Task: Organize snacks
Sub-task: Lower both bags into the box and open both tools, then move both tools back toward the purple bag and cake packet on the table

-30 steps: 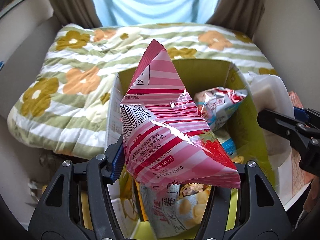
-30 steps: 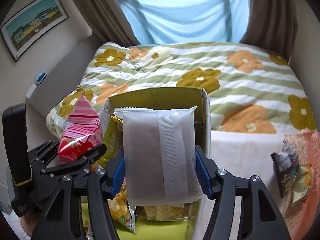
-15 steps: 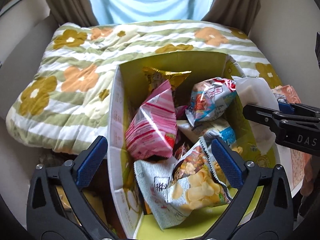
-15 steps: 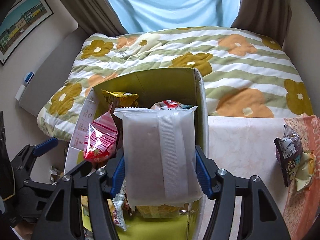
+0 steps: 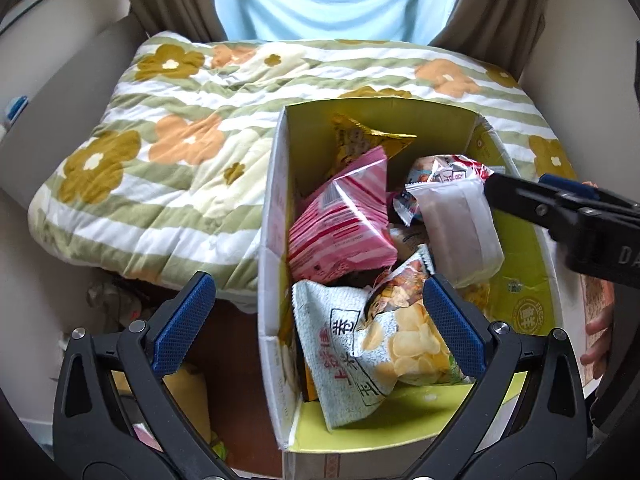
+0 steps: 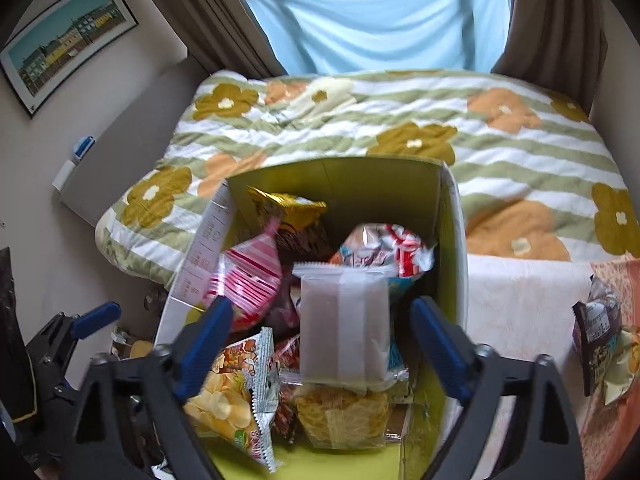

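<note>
An open yellow-green cardboard box (image 5: 276,216) holds several snack bags. A pink striped bag (image 5: 340,224) lies inside at the left, also in the right wrist view (image 6: 248,280). A white translucent packet (image 6: 344,328) drops into the box between my right gripper's open jaws; it also shows in the left wrist view (image 5: 460,228). My left gripper (image 5: 316,320) is open and empty above the box's near left corner. My right gripper (image 6: 320,336) is open over the box (image 6: 456,240); its side shows in the left wrist view (image 5: 560,208).
A flowered quilt (image 5: 180,152) covers the bed behind the box. A dark snack packet and a chip bag (image 6: 600,340) lie on the pale cloth at the right. A chip bag (image 5: 380,344) fills the box's near end. Curtains and a window stand behind.
My left gripper opened and let the pink striped bag fall into the box, then drew back. My right gripper moved over the box and opened, releasing the white packet.
</note>
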A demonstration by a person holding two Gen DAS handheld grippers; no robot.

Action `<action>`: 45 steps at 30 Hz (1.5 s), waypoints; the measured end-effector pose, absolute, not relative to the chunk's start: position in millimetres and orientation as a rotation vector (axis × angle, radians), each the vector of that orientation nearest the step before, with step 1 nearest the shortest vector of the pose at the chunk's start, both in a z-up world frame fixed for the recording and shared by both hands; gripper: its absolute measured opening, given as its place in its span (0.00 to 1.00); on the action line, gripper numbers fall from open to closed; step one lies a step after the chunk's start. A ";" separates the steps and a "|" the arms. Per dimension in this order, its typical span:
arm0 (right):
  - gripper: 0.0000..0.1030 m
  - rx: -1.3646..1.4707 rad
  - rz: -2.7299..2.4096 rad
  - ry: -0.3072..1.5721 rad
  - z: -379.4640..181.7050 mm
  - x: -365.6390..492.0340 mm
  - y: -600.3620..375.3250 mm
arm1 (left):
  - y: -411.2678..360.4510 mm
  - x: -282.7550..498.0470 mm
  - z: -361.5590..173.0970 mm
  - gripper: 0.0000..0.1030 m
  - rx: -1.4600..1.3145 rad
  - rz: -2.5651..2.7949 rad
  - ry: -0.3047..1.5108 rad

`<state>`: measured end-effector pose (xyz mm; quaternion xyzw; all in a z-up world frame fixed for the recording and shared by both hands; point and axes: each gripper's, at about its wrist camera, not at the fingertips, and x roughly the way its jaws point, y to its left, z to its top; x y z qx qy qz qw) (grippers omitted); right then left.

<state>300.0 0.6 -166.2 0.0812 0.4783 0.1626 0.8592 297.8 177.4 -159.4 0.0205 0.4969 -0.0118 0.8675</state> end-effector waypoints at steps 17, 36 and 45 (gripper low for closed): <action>0.92 0.148 0.253 0.943 -147.1 250.1 -10.6 | 169.1 272.8 -141.8 1.00 0.074 -0.124 0.977; 0.92 0.237 0.058 0.872 -121.3 204.6 -182.0 | 3.5 281.0 -111.1 1.00 0.170 -0.234 0.891; 0.92 0.219 0.035 0.949 -144.9 198.9 -289.1 | -145.8 289.5 -125.6 1.00 0.319 -0.283 0.884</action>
